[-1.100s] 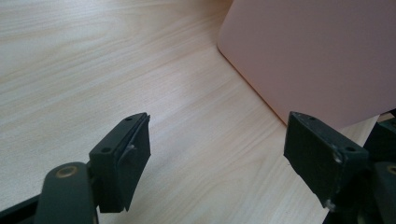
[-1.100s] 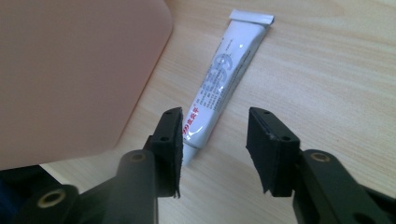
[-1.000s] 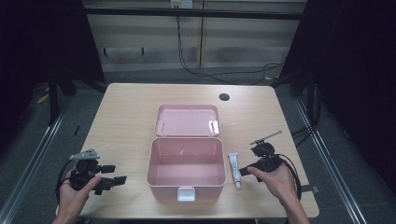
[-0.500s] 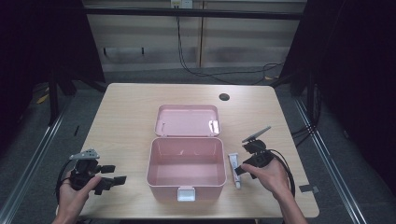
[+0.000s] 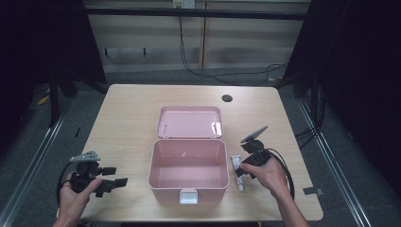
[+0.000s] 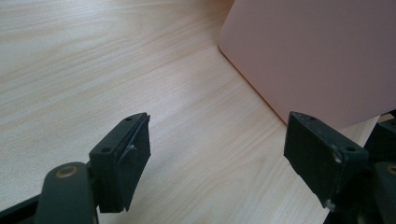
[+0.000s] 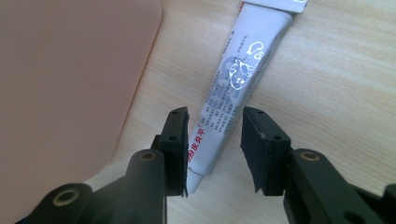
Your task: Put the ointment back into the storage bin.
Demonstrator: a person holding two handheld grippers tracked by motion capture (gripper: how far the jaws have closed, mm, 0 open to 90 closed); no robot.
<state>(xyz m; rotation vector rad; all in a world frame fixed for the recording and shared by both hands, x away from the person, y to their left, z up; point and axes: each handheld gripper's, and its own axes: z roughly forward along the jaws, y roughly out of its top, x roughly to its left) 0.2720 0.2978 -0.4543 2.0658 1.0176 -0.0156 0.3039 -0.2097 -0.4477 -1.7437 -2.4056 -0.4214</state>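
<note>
By the desk's (image 5: pixel 142 101) right edge, beside the open pink box (image 5: pixel 188 170), the right gripper (image 7: pixel 215 140) straddles the white tube (image 7: pixel 236 88), its closing jaws not yet clamped, while the left gripper (image 6: pixel 217 154) gapes empty.

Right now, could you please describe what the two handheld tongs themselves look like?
Both are black. The left tongs carry a grey three-cornered plate on top, and a black cable loops from the body. The right tongs have a similar plate, tilted, and a looping black cable. Up close, the blocky jaws show small screw holes and brass-ringed pivots.
</note>
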